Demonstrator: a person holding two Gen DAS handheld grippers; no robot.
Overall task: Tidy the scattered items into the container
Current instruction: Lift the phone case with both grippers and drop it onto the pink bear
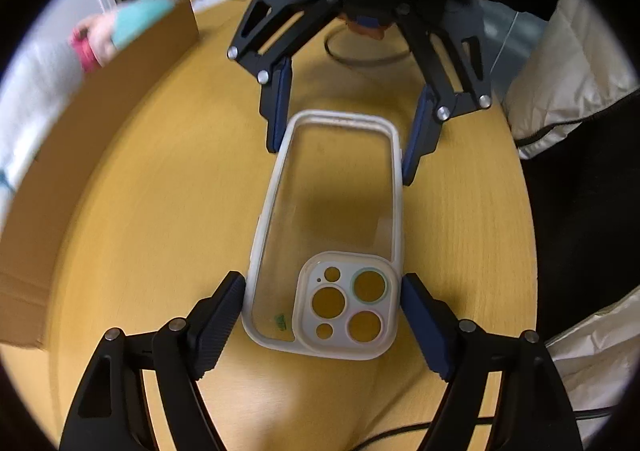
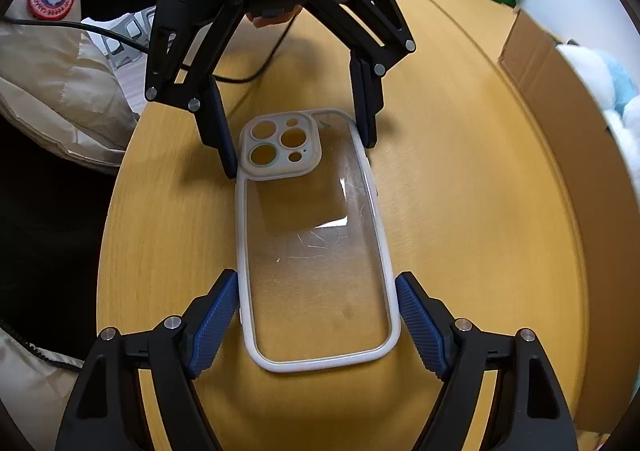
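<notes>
Between two pairs of blue-padded jaws, a clear phone case (image 1: 332,219) lies flat on a round wooden table (image 1: 160,211). Left gripper (image 1: 322,327) is clamped on the camera-cutout end, right gripper (image 2: 318,325) on the plain end, pads against the white rim. Near the table's edge stands a cardboard box (image 2: 560,99) holding plush toys (image 2: 616,91). Off the opposite edge, a pale jacket (image 2: 52,71) shows.

The phone case (image 1: 324,235) was clear with a white rim and a white camera block full of round holes, its back a bit scratched. It lay flat on the wooden table. The cardboard box (image 2: 560,99) sat off to one side, soft toys poking out.
</notes>
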